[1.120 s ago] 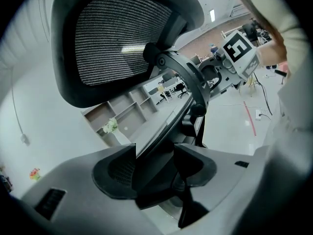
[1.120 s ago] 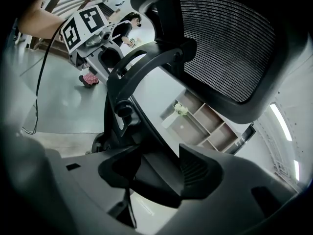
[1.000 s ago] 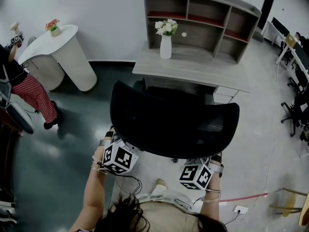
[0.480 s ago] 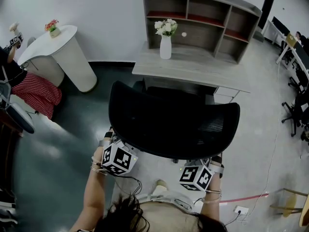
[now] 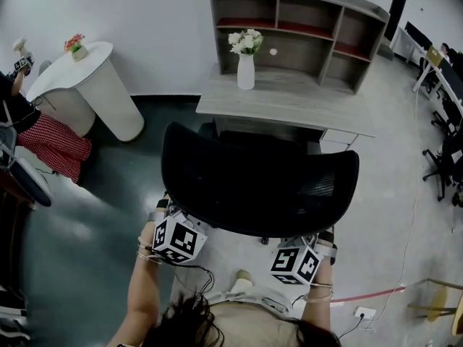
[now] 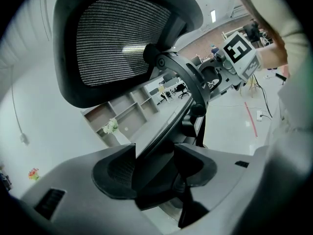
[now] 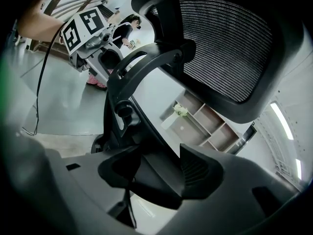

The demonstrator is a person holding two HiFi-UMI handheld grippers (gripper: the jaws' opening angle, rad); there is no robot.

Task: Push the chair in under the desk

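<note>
A black mesh-backed office chair (image 5: pixel 260 183) stands with its seat partly under the grey desk (image 5: pixel 289 100), its backrest towards me. My left gripper (image 5: pixel 189 226) is low behind the backrest's left side and my right gripper (image 5: pixel 295 255) behind its right side; the backrest hides their jaws in the head view. In the left gripper view the left gripper (image 6: pixel 155 165) is shut on a dark edge of the chair below the backrest (image 6: pixel 122 38). The right gripper (image 7: pixel 159 168) likewise grips the chair's dark edge under the backrest (image 7: pixel 225 43).
A vase of white flowers (image 5: pixel 246 71) and a shelf unit (image 5: pixel 304 20) stand on the desk. A white rounded table (image 5: pixel 87 78) and a person in chequered trousers (image 5: pixel 51 143) are at the left. More office chairs (image 5: pixel 445 157) stand at the right. A floor socket (image 5: pixel 362 313) lies near my feet.
The chair and both grippers have hardly moved. The person at the left has drawn a leg up and shifted.
</note>
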